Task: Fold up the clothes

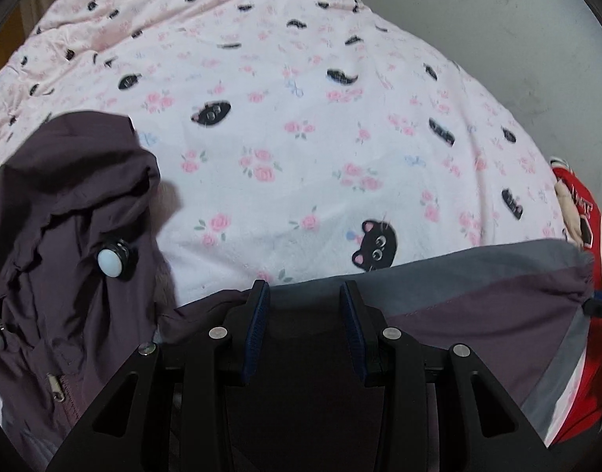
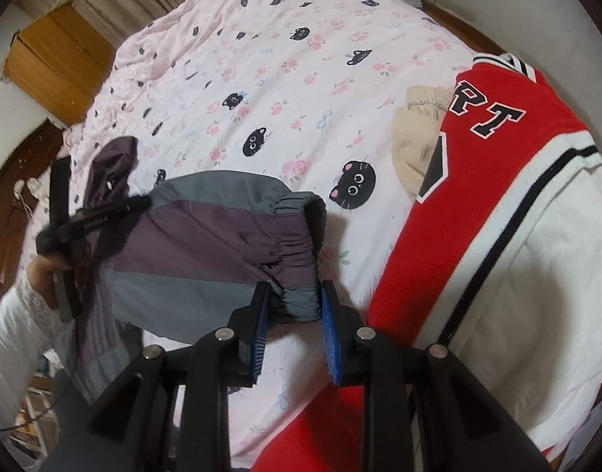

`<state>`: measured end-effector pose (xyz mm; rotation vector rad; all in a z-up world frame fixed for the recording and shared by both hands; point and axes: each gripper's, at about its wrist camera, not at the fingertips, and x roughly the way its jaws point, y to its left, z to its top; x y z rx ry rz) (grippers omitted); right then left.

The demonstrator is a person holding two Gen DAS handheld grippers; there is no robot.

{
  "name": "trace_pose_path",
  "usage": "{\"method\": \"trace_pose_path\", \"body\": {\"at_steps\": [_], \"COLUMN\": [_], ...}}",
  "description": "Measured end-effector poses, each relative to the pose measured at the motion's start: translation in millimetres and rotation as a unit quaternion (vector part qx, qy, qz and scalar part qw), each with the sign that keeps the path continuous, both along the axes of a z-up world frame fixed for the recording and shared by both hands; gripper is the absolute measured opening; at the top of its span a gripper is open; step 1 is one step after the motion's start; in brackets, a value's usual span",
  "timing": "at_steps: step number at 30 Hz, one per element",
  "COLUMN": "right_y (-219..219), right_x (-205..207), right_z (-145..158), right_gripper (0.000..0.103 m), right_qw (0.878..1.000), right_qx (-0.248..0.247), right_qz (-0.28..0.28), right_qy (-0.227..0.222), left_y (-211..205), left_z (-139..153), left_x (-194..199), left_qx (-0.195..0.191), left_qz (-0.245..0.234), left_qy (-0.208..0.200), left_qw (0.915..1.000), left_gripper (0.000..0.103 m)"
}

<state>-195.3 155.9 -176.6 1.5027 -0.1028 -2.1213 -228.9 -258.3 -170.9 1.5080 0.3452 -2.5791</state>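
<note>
Two grippers, right gripper (image 2: pixel 293 306) clamping jacket sleeve (image 2: pixel 222 232), left gripper (image 1: pixel 305 303) apart, bedspread (image 1: pixel 301 137) (cat-print).

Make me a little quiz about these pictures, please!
1. True or false: the red jacket lies on the blanket.
2. What does the right hand-held gripper pinch? A: the purple jacket's cuff. B: the red jacket. C: a sock.
3. Fill in the gap: the black animal faces printed on the blanket are ____.

Key: 1 true; 2 A; 3 cats.
</note>
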Motion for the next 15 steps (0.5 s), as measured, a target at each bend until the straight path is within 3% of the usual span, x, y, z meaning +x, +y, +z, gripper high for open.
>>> {"method": "trace_pose_path", "body": {"at_steps": [1,3,5,7,11,15], "right_y": [-1.8,-3.5,0.1,5.1,-7.1,-59.4], "right_x": [2.5,7.6,11.7,19.3,45.1,71.6], "right_z": [1.9,7.5,17.5,35.5,74.1,85.7], "right_gripper": [0.027,0.039,0.058,0.059,0.059,0.059], "right_qw": [1.000,0.999,0.996,0.989,0.977,0.973], "right_qx": [0.012,0.037,0.061,0.088,0.079,0.030], "right_qz": [0.002,0.000,-0.015,-0.036,-0.011,0.078], "right_qy": [0.010,0.034,0.064,0.112,0.199,0.216], "left_y": [1.0,2.8,2.9,2.8,-7.2,-17.4], "left_z": [6.5,34.4,59.5,84.2,62.6,39.2], "left_x": [3.3,24.4,64.2,104.6,169.0,233.1], "left_qx": [0.004,0.015,0.018,0.019,0.006,-0.009], "left_qz": [0.002,0.004,0.016,0.030,0.103,0.178], "left_qy": [0.008,0.066,0.125,0.183,0.161,0.135], "left_qw": [1.0000,0.9977,0.9919,0.9825,0.9815,0.9747], "left_gripper": [0.033,0.033,0.033,0.039,0.042,0.041]}}
